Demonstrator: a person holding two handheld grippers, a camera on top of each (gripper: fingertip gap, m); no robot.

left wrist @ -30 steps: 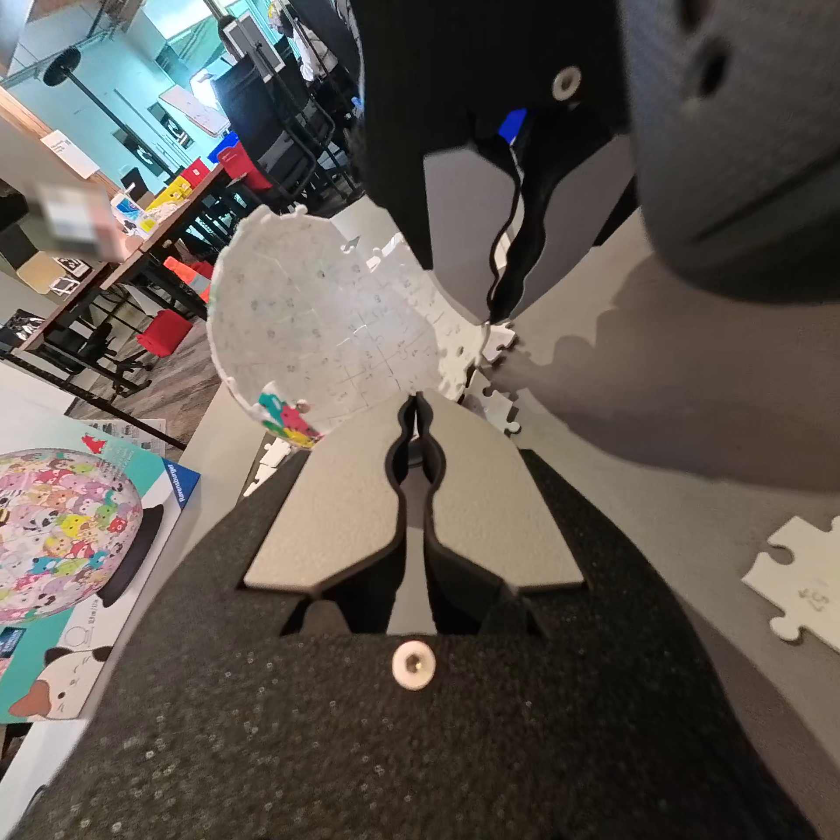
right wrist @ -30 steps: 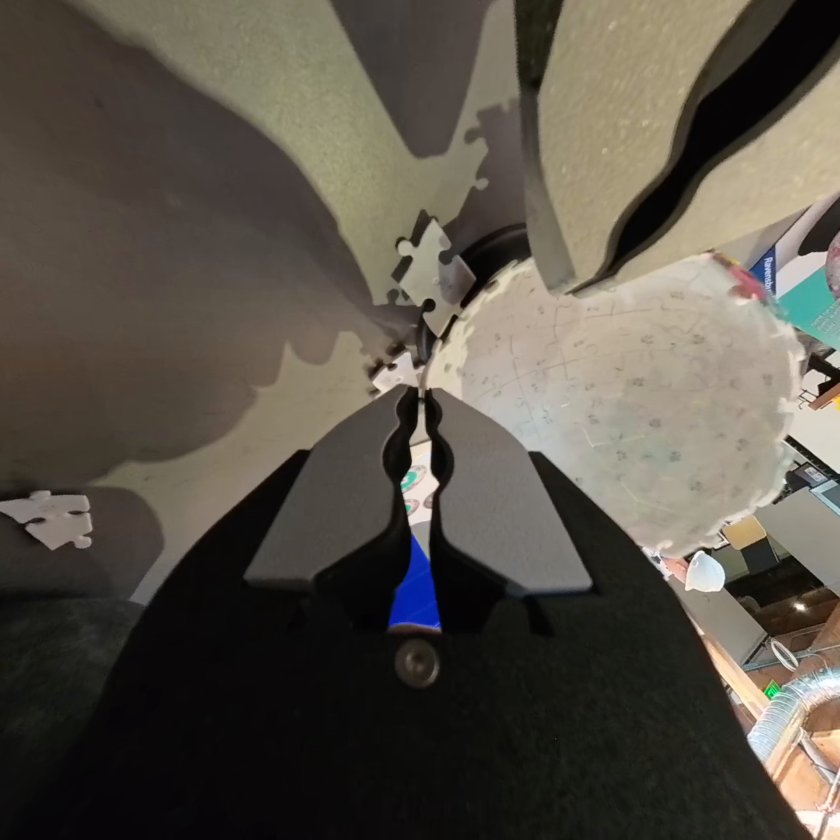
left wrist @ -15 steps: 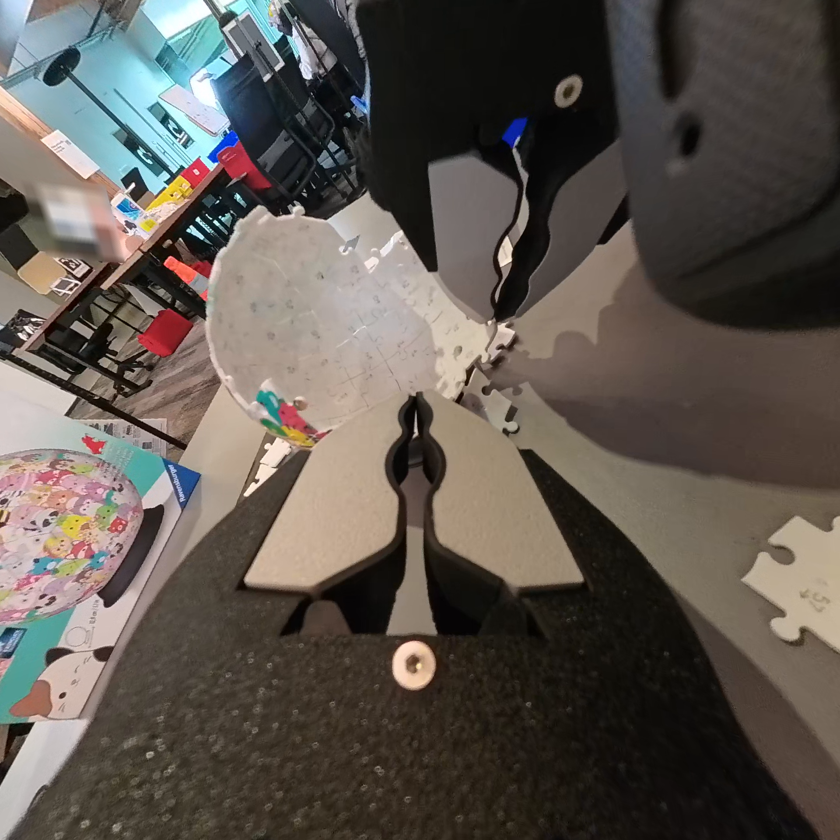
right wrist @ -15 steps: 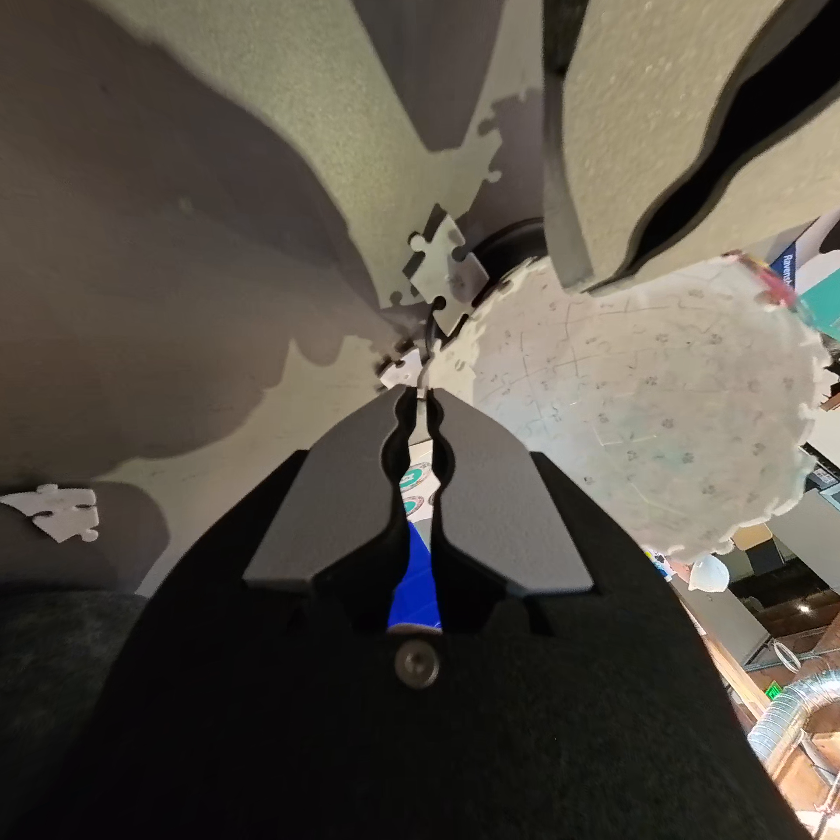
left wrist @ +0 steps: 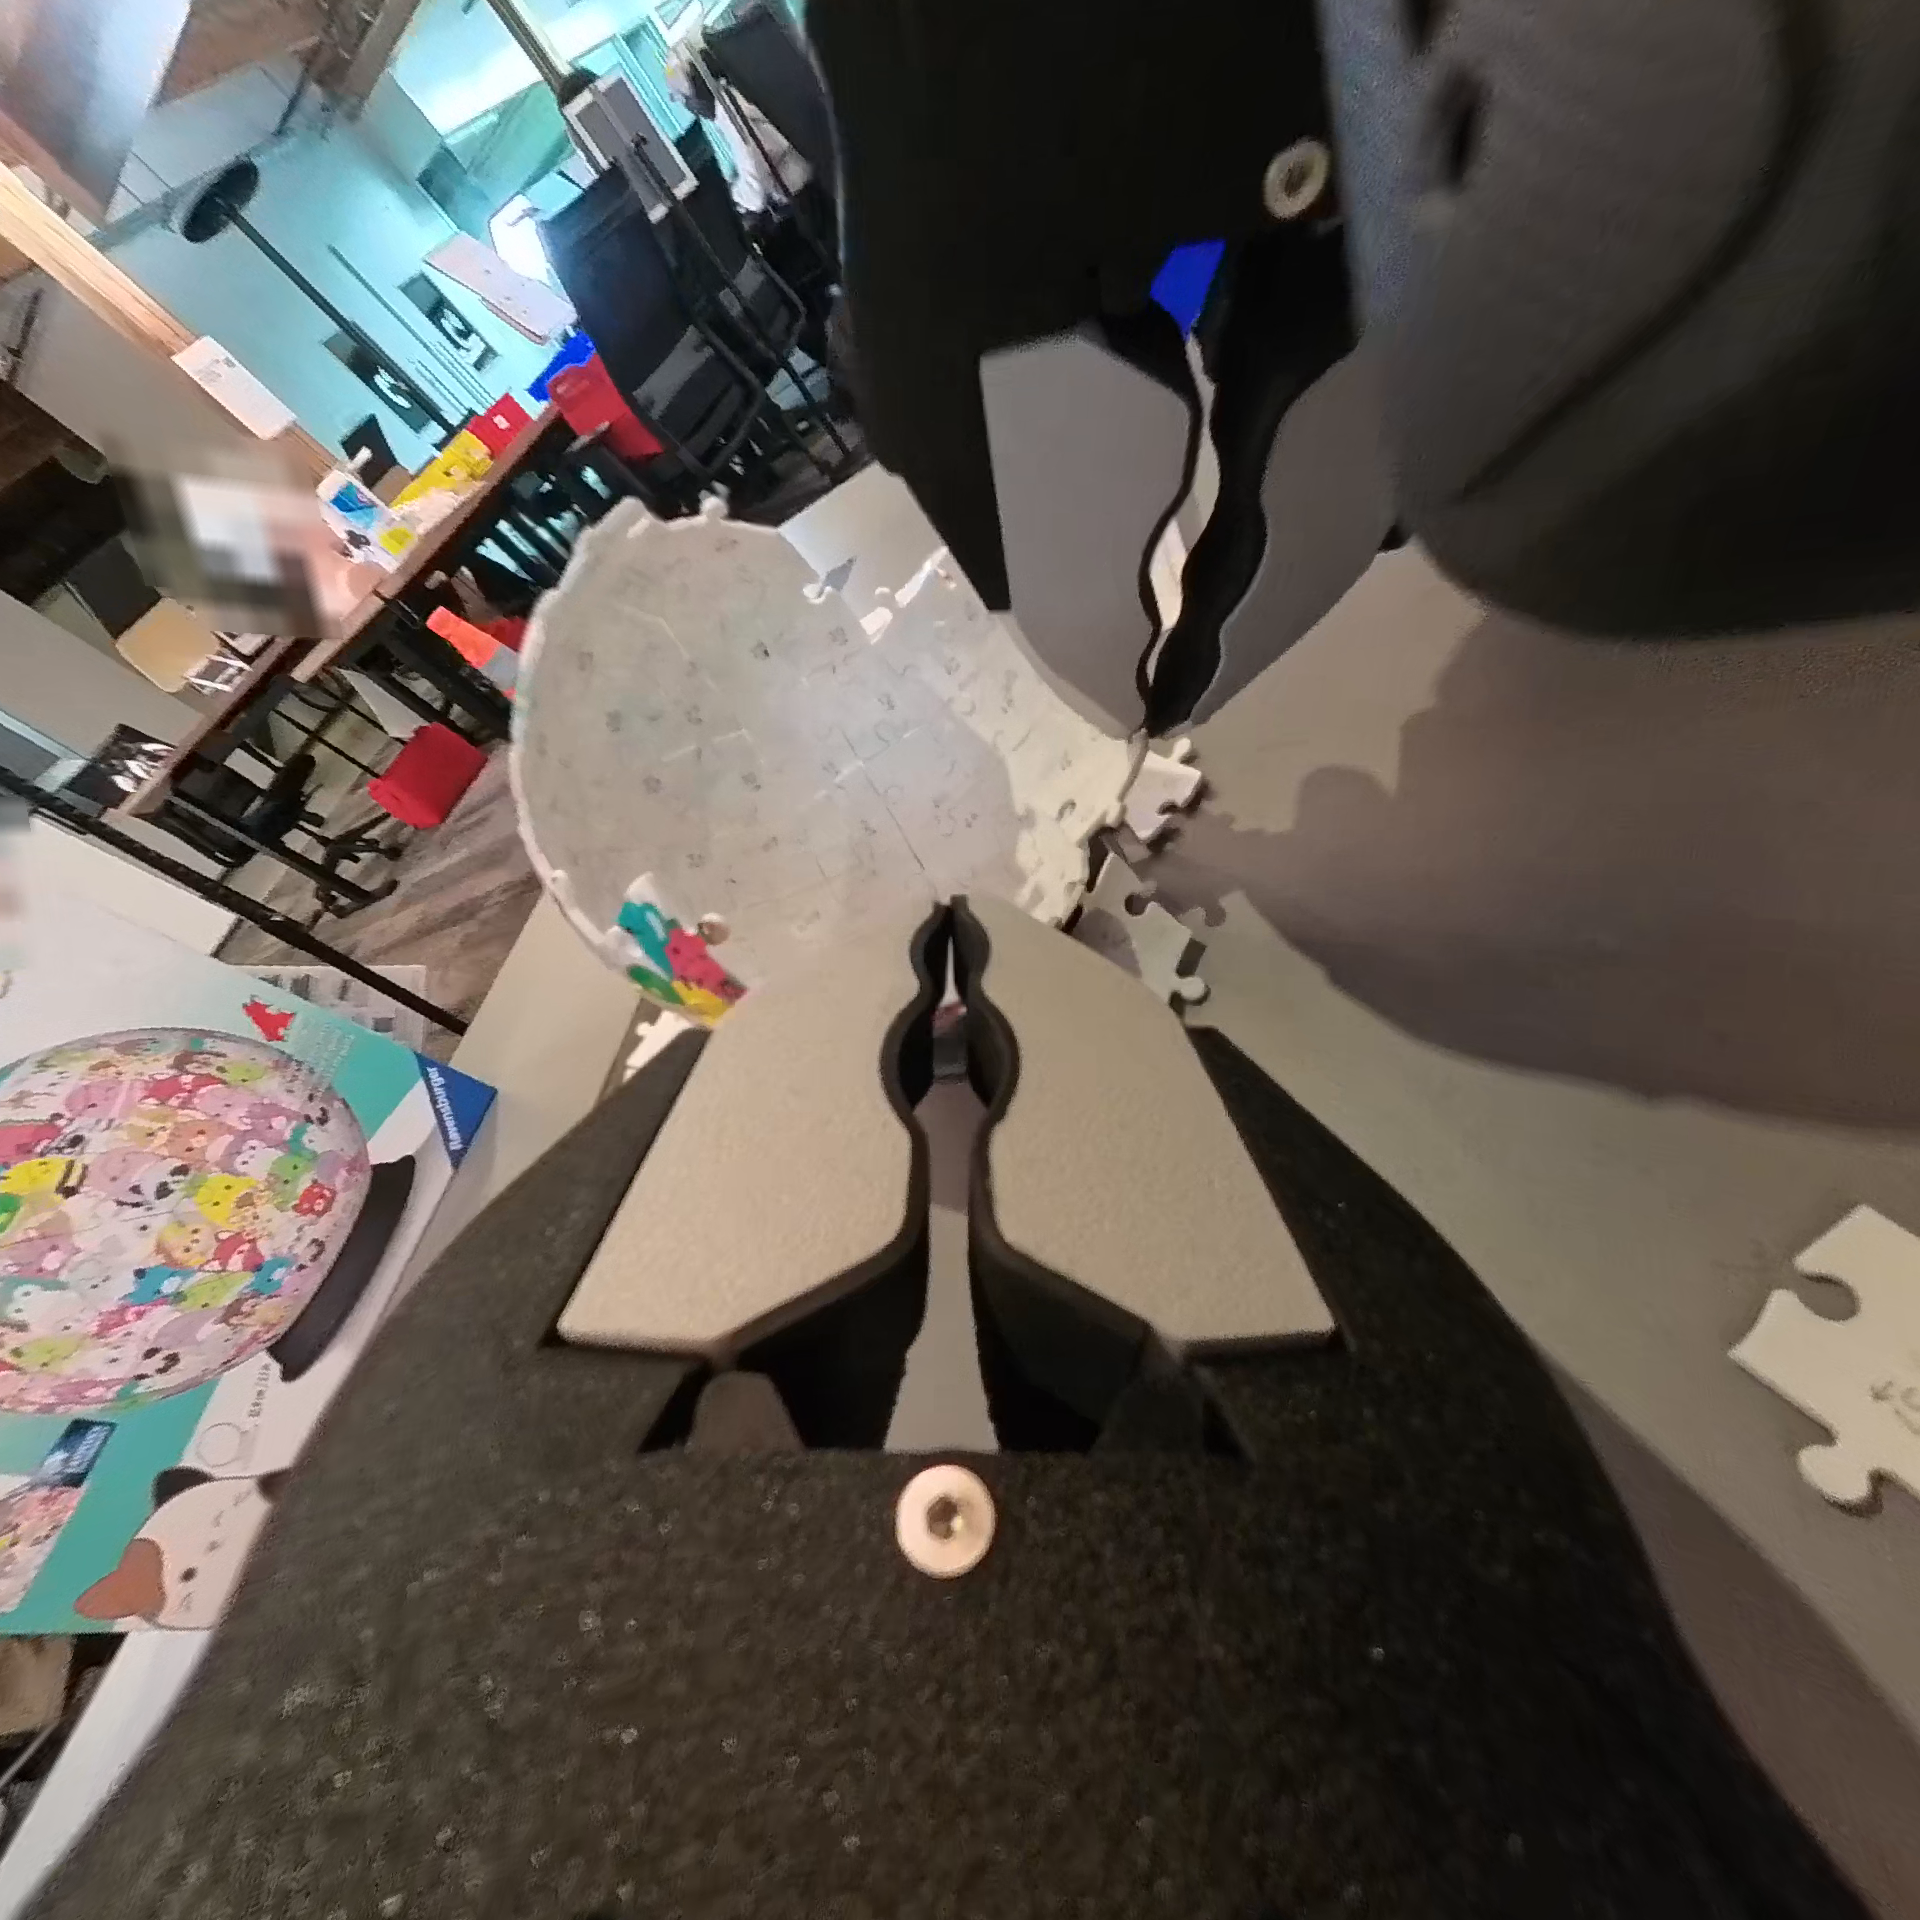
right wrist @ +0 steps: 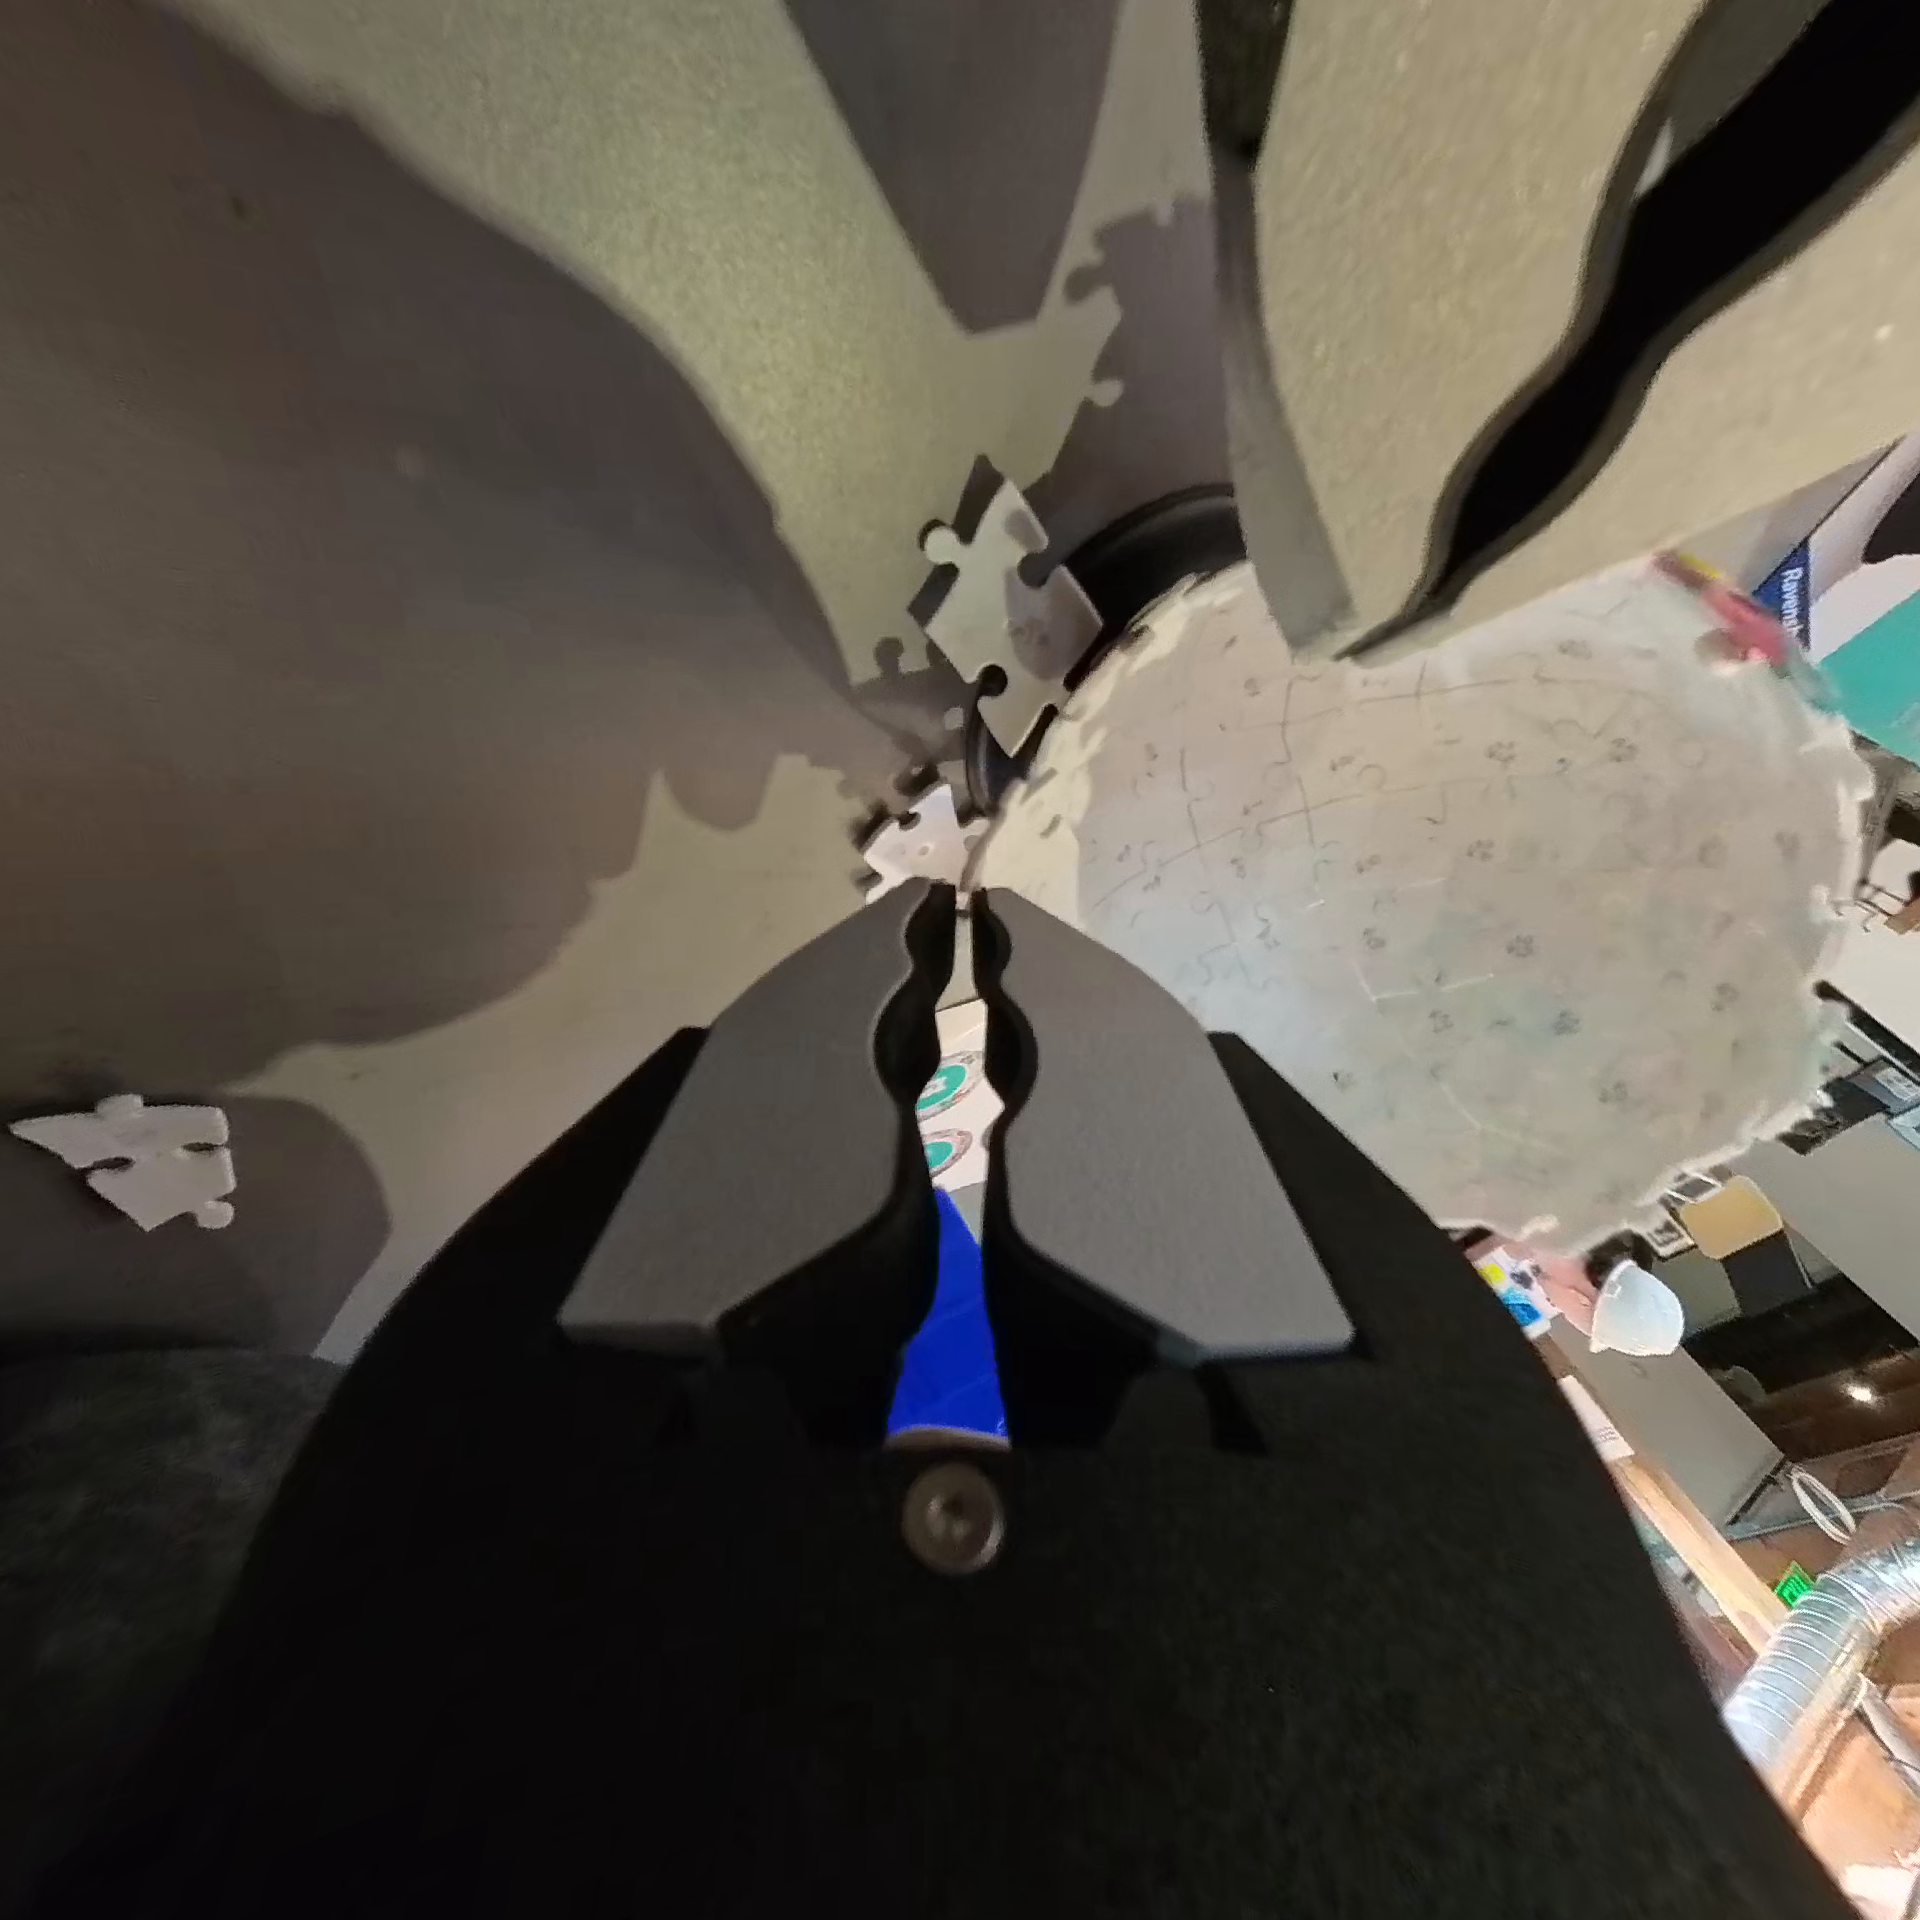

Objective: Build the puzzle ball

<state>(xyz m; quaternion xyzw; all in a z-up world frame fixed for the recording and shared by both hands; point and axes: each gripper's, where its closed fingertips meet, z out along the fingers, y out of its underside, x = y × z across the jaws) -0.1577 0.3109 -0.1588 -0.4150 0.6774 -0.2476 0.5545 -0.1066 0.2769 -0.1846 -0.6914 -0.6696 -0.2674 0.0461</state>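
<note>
The half-built puzzle ball is a white bowl-shaped shell seen from its inside, with a few coloured pieces at its lower rim. My left gripper is shut on that lower rim and holds the shell up. My right gripper is shut on a small white puzzle piece and holds it against the shell's edge. In the left wrist view the right gripper comes down from above with the piece at the shell's right rim. The left gripper shows at the top right of the right wrist view.
A loose piece leans by a black stand under the shell. Another loose piece lies on the grey table at the right, and it also shows in the right wrist view. The puzzle box lies at the left. Some 7 centimeters of space lies between my two pairs of fingers.
The right gripper has shifted slightly along the shell's rim with its piece. In the right wrist view the shell and left gripper have drifted to the right. Both grips are unchanged.
</note>
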